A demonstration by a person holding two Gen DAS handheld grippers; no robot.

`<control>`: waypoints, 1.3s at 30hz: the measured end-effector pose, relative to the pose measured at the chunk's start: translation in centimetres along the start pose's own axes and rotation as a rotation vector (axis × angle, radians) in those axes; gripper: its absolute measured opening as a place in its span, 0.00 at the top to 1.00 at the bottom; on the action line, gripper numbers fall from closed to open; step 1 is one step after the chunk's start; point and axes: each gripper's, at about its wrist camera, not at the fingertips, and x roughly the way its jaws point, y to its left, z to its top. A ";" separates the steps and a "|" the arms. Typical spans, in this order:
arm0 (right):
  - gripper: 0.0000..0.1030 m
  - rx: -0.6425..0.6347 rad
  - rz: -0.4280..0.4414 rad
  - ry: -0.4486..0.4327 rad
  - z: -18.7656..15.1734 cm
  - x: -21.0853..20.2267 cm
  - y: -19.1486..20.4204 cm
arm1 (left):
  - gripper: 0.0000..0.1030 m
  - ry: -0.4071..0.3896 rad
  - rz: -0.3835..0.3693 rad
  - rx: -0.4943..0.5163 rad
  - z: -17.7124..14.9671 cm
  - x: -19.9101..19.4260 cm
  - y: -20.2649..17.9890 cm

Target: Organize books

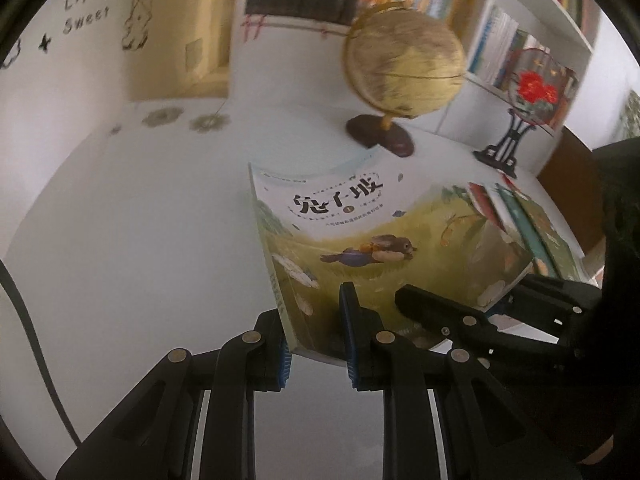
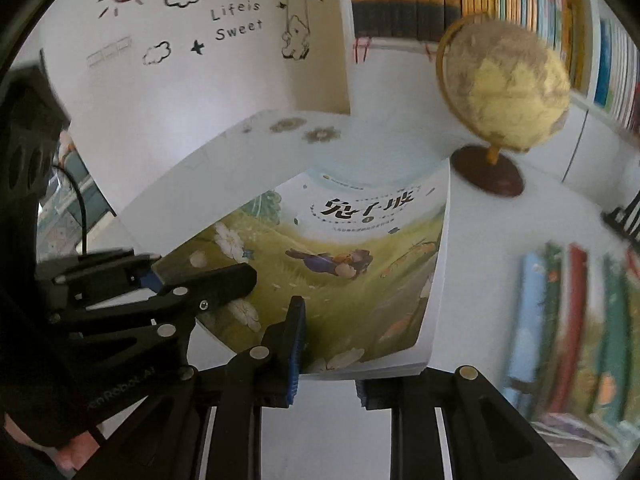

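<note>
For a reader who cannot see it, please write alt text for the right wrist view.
Both grippers clamp one picture book above a white table: the right gripper at its near edge, the left gripper at its left corner. A globe stands behind.

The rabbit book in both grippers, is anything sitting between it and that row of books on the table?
Nothing visible does. The rabbit book is clamped by the left gripper and right gripper, and only bare white table separates it from the row of books. The globe stands farther back, off that line.
</note>
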 end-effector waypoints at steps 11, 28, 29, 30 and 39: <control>0.75 0.147 0.053 0.125 -0.6 4.9 -0.1 | 0.73 0.085 0.067 -0.062 -1.3 2.4 2.6; 0.47 0.199 0.043 0.295 -4.3 2.7 -2.5 | 0.68 0.136 0.087 -0.049 -3.6 -1.3 0.4; 0.47 0.203 0.036 0.286 -4.7 1.4 -3.0 | 0.68 0.137 0.091 -0.028 -3.5 -1.7 -0.3; 0.47 0.208 0.021 0.277 -5.2 -0.1 -3.6 | 0.68 0.129 0.100 -0.005 -3.3 -2.3 -1.3; 0.47 0.376 -0.041 0.103 -8.1 -13.9 -10.6 | 0.25 -0.042 -0.034 0.085 1.0 -7.5 -13.3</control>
